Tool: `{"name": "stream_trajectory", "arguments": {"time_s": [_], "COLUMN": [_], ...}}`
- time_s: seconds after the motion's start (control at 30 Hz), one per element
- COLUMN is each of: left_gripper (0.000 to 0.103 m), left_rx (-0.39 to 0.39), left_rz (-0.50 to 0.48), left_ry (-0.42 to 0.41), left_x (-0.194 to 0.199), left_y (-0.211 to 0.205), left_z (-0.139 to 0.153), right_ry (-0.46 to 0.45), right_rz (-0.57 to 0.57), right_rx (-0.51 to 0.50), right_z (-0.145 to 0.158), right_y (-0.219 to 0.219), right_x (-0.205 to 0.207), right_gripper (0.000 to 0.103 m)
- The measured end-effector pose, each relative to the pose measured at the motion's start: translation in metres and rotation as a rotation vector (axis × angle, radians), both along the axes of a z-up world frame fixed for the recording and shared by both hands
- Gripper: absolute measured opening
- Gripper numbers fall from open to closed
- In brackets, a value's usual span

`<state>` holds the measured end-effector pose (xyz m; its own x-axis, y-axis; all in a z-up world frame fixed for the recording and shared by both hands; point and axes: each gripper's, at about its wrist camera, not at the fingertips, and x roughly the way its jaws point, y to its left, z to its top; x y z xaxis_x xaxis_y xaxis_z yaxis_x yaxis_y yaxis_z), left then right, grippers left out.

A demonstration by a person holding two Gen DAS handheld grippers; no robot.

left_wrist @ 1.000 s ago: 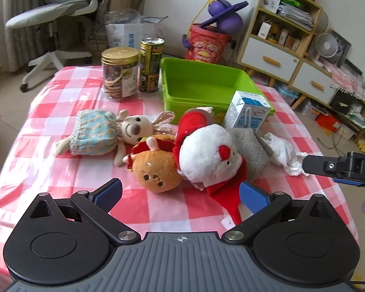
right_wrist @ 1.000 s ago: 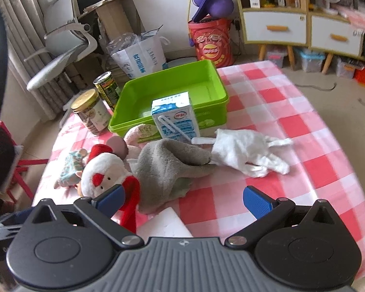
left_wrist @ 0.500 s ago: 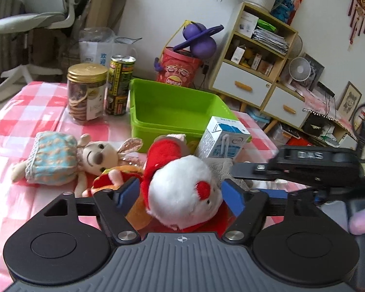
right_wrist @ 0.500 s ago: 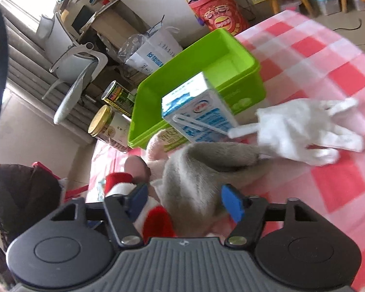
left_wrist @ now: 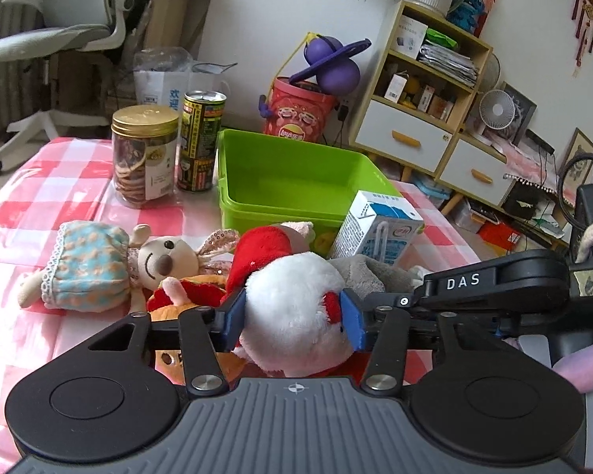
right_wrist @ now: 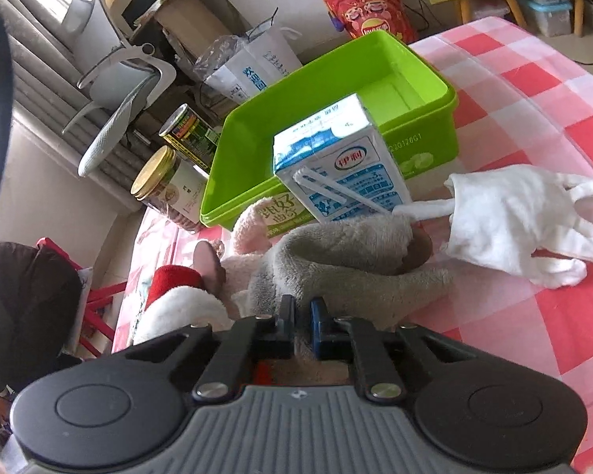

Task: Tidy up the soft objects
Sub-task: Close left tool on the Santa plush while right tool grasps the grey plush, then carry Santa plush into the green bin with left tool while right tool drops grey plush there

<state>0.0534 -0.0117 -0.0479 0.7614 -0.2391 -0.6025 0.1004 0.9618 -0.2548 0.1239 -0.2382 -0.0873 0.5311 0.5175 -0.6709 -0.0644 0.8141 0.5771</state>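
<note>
A red-and-white fluffy Santa plush [left_wrist: 292, 308] lay beside a plain grey fleecy cloth [right_wrist: 348, 260] and a white cotton glove [right_wrist: 510, 221]. The checked tablecloth [right_wrist: 553, 126] was pink, red and white. The plastic bin [left_wrist: 288, 181] was lime green; the milk carton [right_wrist: 340, 170] blue and white.

Behind the milk carton [right_wrist: 336, 170] the green bin's [right_wrist: 423, 59] near wall is partly hidden, the orange plush [left_wrist: 186, 304] beside the carton's left lies mostly under the left gripper [left_wrist: 292, 316], the white glove's [right_wrist: 518, 221] fingertips run off the frame, and the carton's small print is unreadable.
</note>
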Motion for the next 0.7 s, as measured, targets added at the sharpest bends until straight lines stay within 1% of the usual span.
{"name": "stream_trajectory", "arguments": {"time_s": [0.2,0.47,0.7], "left_gripper": [0.049,0.048,0.048], "left_rx": [-0.028,-0.077,-0.094], "left_rz": [0.023,0.066,0.089], "left_ry": [-0.011,-0.045,-0.053], "left_x": [-0.005,-0.01,-0.01], "left_y": [0.01,0.026,0.033], "left_z": [0.007,0.02,0.03], "right_ry": [-0.025,-0.094,-0.138], "right_rz": [-0.027,-0.055,-0.064], "right_rx": [0.028,0.103,0.152], "right_z": [0.008,0.032,0.048], "right_y": [-0.01,-0.024,-0.029], "right_x": [-0.004,-0.013,-0.017], "right_gripper": [0.0,0.0,0.0]}}
